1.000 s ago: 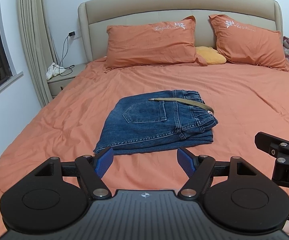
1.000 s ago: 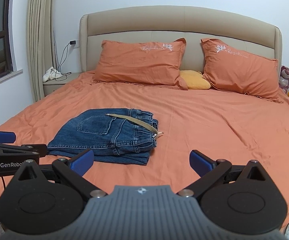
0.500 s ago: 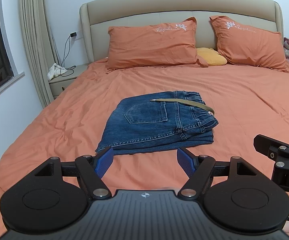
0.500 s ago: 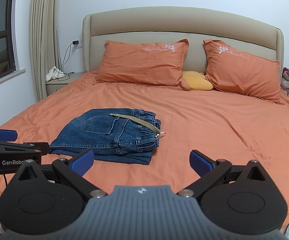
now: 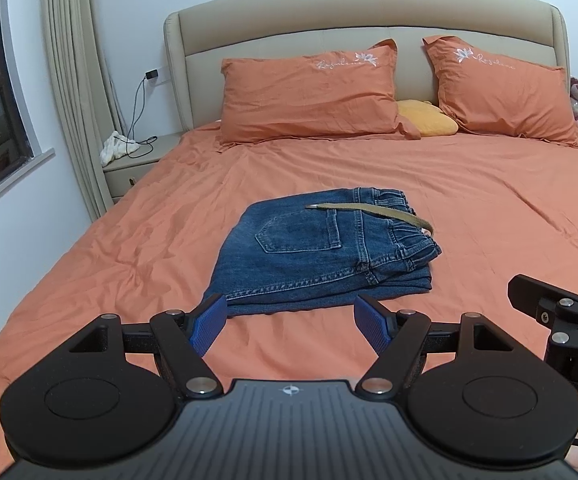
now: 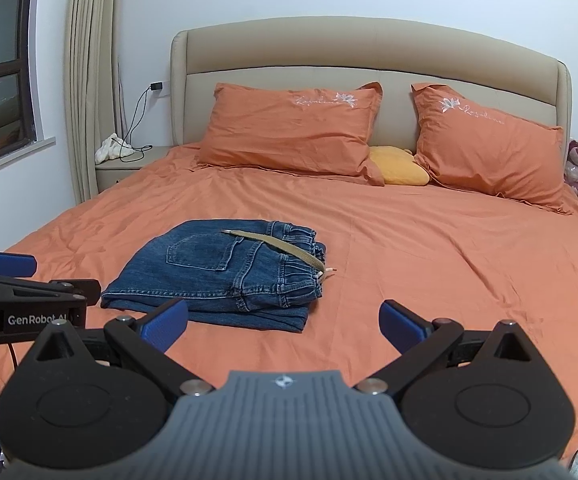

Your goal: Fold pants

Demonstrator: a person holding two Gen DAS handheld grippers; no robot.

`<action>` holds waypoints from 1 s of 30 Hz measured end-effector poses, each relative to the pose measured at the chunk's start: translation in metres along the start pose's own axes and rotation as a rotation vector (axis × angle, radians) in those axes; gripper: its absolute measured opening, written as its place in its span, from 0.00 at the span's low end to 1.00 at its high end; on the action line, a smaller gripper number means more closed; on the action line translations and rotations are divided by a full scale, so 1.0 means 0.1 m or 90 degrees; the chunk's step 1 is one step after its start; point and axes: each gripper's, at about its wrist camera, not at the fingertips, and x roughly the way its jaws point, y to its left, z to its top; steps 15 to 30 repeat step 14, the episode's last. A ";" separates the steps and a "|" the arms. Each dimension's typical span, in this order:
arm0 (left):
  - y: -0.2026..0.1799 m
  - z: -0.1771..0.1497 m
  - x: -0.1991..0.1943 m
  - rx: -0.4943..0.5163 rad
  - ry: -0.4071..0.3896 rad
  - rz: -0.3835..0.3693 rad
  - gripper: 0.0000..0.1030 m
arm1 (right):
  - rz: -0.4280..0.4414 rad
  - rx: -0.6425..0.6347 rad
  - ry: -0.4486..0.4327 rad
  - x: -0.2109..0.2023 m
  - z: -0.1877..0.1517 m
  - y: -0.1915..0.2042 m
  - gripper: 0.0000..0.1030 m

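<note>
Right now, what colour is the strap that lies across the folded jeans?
Olive-tan strap on blue jeans; the right wrist view shows it best.

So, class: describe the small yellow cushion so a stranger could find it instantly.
Start at the beige headboard of the orange bed. Two orange pillows lean against it; the yellow cushion sits tucked between them, smaller, plain, and the only yellow item there.
</note>
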 end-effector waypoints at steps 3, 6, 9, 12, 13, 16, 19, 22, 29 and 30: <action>0.00 0.00 0.00 0.000 -0.001 0.000 0.82 | 0.000 0.000 0.000 0.00 0.00 0.00 0.95; 0.00 0.01 -0.01 0.002 -0.006 -0.001 0.82 | 0.000 0.000 0.000 0.00 0.00 0.00 0.95; -0.01 0.01 -0.03 0.006 -0.010 -0.002 0.82 | 0.000 0.000 0.001 0.00 0.00 0.00 0.95; -0.01 0.02 -0.05 0.009 -0.018 -0.008 0.82 | 0.000 -0.001 0.000 -0.01 0.00 0.00 0.95; -0.01 0.02 -0.06 0.009 -0.019 -0.009 0.82 | 0.000 0.000 0.000 0.00 0.00 0.00 0.95; -0.01 0.02 -0.06 0.009 -0.017 -0.009 0.82 | 0.001 0.000 0.000 0.00 0.00 0.00 0.95; -0.01 0.02 -0.06 0.009 -0.017 -0.009 0.82 | 0.001 0.000 0.000 0.00 0.00 0.00 0.95; -0.01 0.02 -0.06 0.009 -0.017 -0.009 0.82 | 0.001 0.000 0.000 0.00 0.00 0.00 0.95; -0.01 0.02 -0.06 0.009 -0.017 -0.009 0.82 | 0.001 0.000 0.000 0.00 0.00 0.00 0.95; -0.01 0.02 -0.06 0.009 -0.017 -0.009 0.82 | 0.001 0.000 0.000 0.00 0.00 0.00 0.95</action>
